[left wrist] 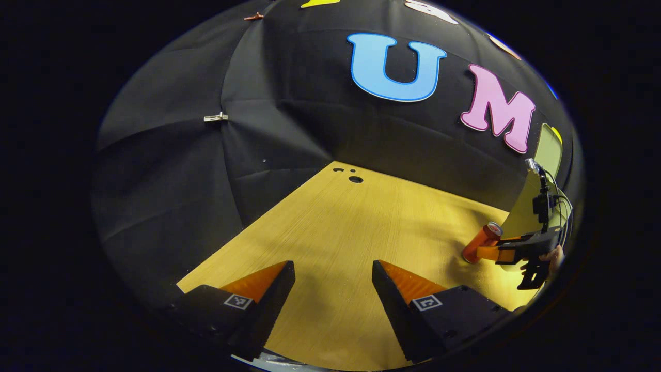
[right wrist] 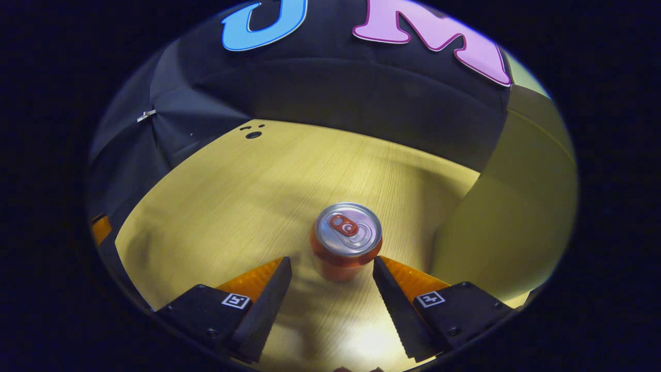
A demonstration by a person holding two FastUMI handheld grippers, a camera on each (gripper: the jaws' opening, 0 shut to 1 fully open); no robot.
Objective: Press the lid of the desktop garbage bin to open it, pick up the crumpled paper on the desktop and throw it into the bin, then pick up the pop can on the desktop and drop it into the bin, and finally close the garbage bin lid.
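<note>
Wood-grain worktop (right wrist: 222,196), black cloth wall behind it with metal clips (left wrist: 215,118) pinning the folds. A few small dark holes (left wrist: 355,179) in the worktop near the far edge. The pale yellow-green garbage bin (right wrist: 516,222) sits at the right side of the right gripper view, just beside the pop can (right wrist: 347,240); in the left gripper view the bin (left wrist: 521,212) stands at the far right, lid (left wrist: 548,150) raised up behind it.

Nothing lies between the right tongs (right wrist: 330,279) and the can. Bare worktop ahead of the left tongs (left wrist: 333,281).

Right tongs: released, spread wide, can standing in the gap near the tips. The right-hand finger looks very close to the can's side; contact cannot be told. The left-hand finger is apart from it. No grip.

Left tongs: released, wide apart, holding nothing, touching nothing, over the worktop.

The left gripper view also shows the right tongs (left wrist: 488,253) far off at right, a hand (left wrist: 552,258) on the handle, fingers reaching beside the pop can (left wrist: 480,243) in front of the bin.

Pop can: upright on the worktop, long axis vertical, silver top with pull tab facing up toward the right camera. It leans in the left gripper view, likely fisheye warp at the edge.
</note>
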